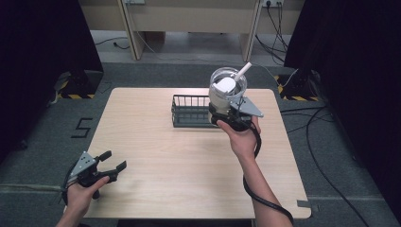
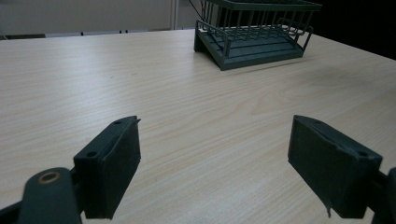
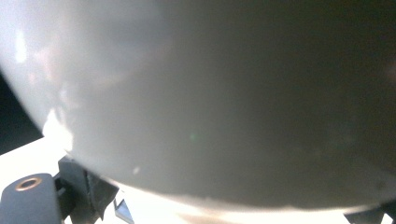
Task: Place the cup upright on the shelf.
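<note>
A clear cup (image 1: 227,87) with a white straw (image 1: 243,71) is held above the rack (image 1: 189,111), clamped low by the right hand-held gripper (image 1: 230,111). It is judged smooth, light and easily crushed. The left hand-held gripper (image 2: 215,163) is held apart over the surface (image 1: 189,165).

Left hand (image 1: 81,193) low at the near left, its black two-jaw gripper (image 1: 115,161) gaping empty, right hand (image 1: 242,138) raised, its black gripper (image 1: 226,115) clamped shut.
</note>
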### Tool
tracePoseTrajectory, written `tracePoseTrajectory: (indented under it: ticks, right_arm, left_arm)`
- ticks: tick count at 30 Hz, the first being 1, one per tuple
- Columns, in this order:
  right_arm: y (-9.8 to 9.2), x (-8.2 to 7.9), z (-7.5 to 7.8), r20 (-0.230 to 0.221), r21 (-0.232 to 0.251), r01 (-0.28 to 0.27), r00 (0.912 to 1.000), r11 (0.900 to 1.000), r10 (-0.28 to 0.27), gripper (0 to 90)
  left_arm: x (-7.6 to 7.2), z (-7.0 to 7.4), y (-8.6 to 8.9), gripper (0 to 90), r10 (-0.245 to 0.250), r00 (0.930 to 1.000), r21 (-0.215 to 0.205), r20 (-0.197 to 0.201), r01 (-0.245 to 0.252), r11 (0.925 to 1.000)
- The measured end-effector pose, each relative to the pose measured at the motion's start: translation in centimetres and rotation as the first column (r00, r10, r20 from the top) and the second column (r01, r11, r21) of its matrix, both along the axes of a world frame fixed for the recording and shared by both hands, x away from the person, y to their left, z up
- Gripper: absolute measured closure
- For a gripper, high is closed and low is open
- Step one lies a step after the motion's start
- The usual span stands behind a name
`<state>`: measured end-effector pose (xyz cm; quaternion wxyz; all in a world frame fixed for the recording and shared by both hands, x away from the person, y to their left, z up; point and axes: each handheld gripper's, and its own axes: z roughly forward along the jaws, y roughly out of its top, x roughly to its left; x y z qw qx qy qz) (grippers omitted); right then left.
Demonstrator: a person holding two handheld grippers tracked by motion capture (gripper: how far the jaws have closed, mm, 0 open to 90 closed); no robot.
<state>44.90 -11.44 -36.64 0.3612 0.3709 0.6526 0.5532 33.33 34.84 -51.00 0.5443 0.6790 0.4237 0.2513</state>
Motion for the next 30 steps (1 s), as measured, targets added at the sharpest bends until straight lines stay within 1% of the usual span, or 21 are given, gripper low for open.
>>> tracePoseTrajectory:
  ticks: [13, 30]
  right_arm:
    - [0.5, 1.6, 0.1, -0.011, -0.006, 0.007, 0.9999, 1.0, -0.007, 11.3]
    - [1.2, 3.7, 0.4, -0.028, -0.001, 0.015, 0.9995, 1.0, -0.015, 11.3]
  left_arm:
    - [0.0, 0.0, 0.0, 16.5, 0.0, 1.0, -0.003, 0.0, 0.0, 1.0]
    - [0.0, 0.0, 0.1, 16.5, 0.002, 1.0, -0.007, -0.001, -0.002, 1.0]
